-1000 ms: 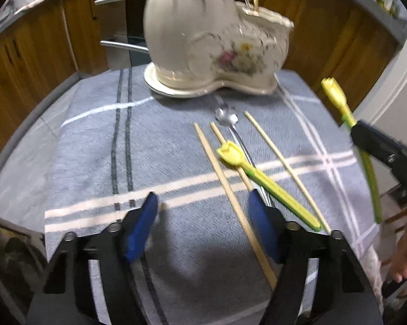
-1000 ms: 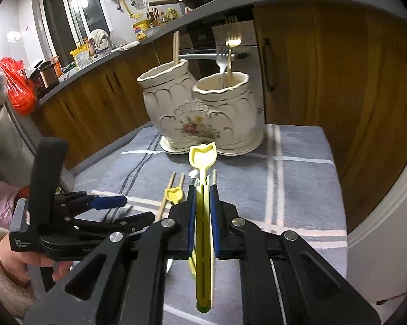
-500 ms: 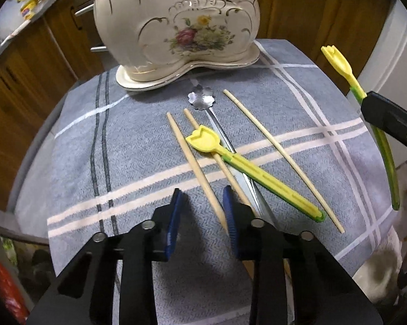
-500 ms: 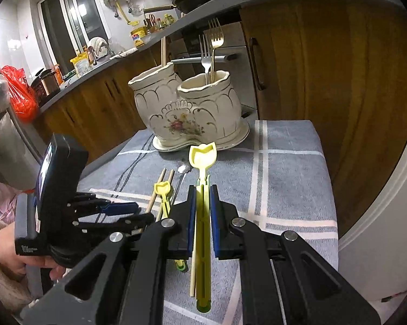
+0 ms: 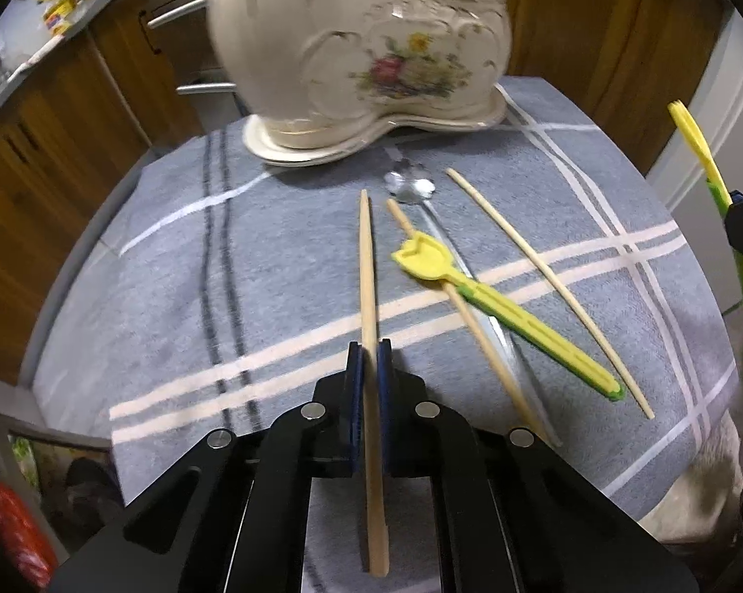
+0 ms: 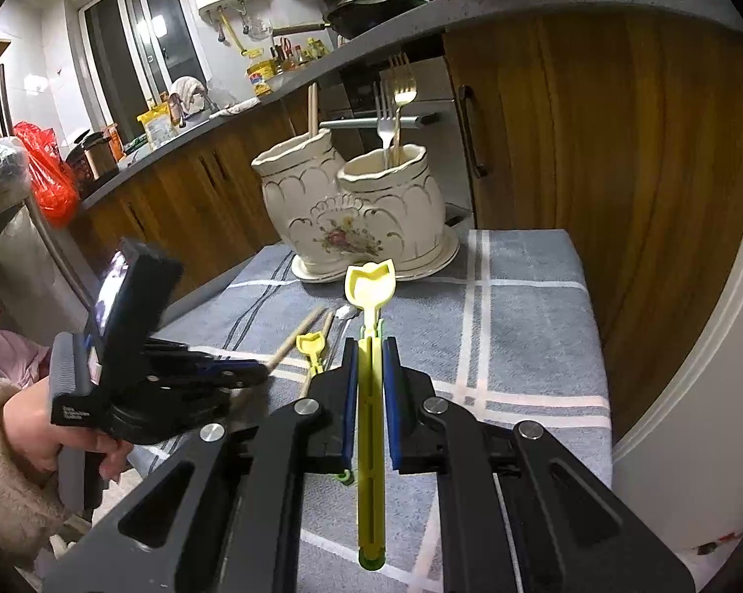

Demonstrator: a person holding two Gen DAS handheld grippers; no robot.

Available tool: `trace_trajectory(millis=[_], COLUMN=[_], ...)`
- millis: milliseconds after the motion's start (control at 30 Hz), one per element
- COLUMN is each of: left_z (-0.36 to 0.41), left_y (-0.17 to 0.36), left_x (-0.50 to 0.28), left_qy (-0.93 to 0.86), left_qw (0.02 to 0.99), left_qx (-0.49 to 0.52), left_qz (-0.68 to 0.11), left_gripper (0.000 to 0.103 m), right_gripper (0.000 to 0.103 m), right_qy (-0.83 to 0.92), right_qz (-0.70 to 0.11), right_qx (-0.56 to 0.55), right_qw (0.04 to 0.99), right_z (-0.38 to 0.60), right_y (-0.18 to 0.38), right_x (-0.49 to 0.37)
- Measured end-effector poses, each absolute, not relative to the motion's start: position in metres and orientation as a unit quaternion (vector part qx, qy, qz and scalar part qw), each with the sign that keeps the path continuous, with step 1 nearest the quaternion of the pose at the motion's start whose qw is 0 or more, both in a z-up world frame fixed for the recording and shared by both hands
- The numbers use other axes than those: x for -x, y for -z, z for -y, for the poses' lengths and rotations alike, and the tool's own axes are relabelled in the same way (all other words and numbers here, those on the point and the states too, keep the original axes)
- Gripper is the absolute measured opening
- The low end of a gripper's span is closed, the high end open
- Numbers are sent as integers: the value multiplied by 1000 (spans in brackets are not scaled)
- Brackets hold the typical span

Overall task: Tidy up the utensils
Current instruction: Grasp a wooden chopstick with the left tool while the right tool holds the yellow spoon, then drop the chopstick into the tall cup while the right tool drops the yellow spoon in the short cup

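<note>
My left gripper (image 5: 370, 352) is shut on a wooden chopstick (image 5: 368, 267) and holds it just above the grey cloth. My right gripper (image 6: 370, 346) is shut on a yellow tulip-headed spoon (image 6: 370, 286), held in the air to the right; the spoon also shows in the left wrist view (image 5: 692, 143). On the cloth lie a second yellow spoon (image 5: 475, 286), two more chopsticks (image 5: 539, 267) and a metal spoon (image 5: 411, 187). The cream floral two-pot holder (image 6: 356, 207) stands at the far end with forks (image 6: 396, 99) and a chopstick in it.
The grey striped cloth (image 5: 173, 272) covers a small table with edges close on all sides. Wooden cabinets (image 6: 618, 123) and a countertop stand behind it. The left gripper (image 6: 242, 375) shows low at the left in the right wrist view.
My left gripper has closed from open onto the leftmost chopstick and lifted it slightly. My right gripper has kept its hold on the yellow spoon and drawn back a little.
</note>
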State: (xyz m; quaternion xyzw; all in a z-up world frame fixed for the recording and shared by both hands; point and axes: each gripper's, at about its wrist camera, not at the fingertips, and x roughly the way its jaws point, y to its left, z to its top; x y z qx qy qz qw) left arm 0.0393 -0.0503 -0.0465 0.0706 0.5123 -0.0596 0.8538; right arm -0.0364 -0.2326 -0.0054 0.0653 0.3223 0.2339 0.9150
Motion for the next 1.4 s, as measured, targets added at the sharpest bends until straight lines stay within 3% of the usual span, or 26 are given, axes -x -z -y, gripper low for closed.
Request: trace_trajectory(millis=[700, 1100, 1400], left_z=[9, -10, 1], left_y=[-68, -112, -129], left_x=[-5, -57, -117], left_qy=[124, 149, 148], left_qw=[953, 971, 978], left_qx=[14, 69, 101], left_qz=[-274, -174, -105], left_gripper=[6, 6, 6], right_gripper=[10, 10, 10], right_qy=[-231, -254, -248], right_qz=[-270, -192, -143], right_qx=[-59, -110, -192], right_qw=[933, 941, 939], right_z=[218, 203, 207], right_y=[-30, -72, -69], right_x=[-3, -73, -129])
